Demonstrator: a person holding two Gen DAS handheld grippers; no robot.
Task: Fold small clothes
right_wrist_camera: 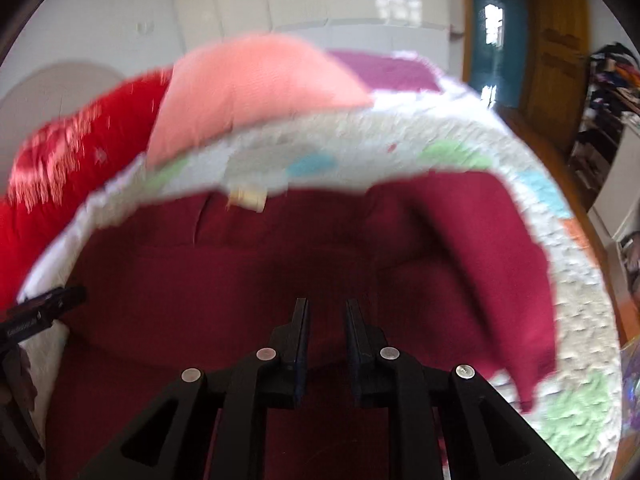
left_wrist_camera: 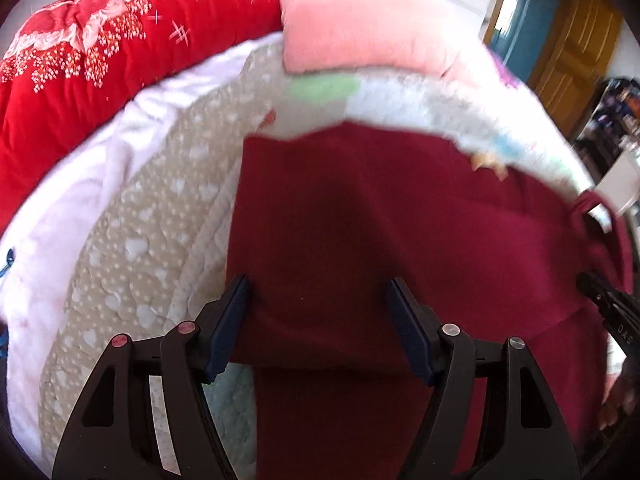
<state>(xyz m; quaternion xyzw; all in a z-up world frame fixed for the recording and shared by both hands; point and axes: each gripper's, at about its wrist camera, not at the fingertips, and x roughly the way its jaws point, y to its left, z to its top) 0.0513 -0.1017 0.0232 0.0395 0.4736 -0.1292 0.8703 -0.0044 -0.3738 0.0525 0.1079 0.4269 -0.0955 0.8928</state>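
A dark red garment (left_wrist_camera: 380, 220) lies spread on the bed's quilted cover (left_wrist_camera: 152, 216), and I hold both grippers low over it. My left gripper (left_wrist_camera: 318, 300) has its jaws spread wide, empty, straddling the cloth near its left edge, where the fabric meets the heart-patterned quilting. My right gripper (right_wrist_camera: 326, 316) has its jaws narrowly parted with nothing between them that I can see, poised over the middle of the garment, whose right side is rumpled and trails toward the bed's edge.

The step, as I judge it, is to take hold for a fold. Done well, each gripper should pinch only one layer at an edge or corner, both at matching points, so the fold lands square; the rumpled right flap wants smoothing first. Behind, a red floral quilt (left_wrist_camera: 100, 52) and a pink pillow (left_wrist_camera: 360, 20) sit well apart from the work.
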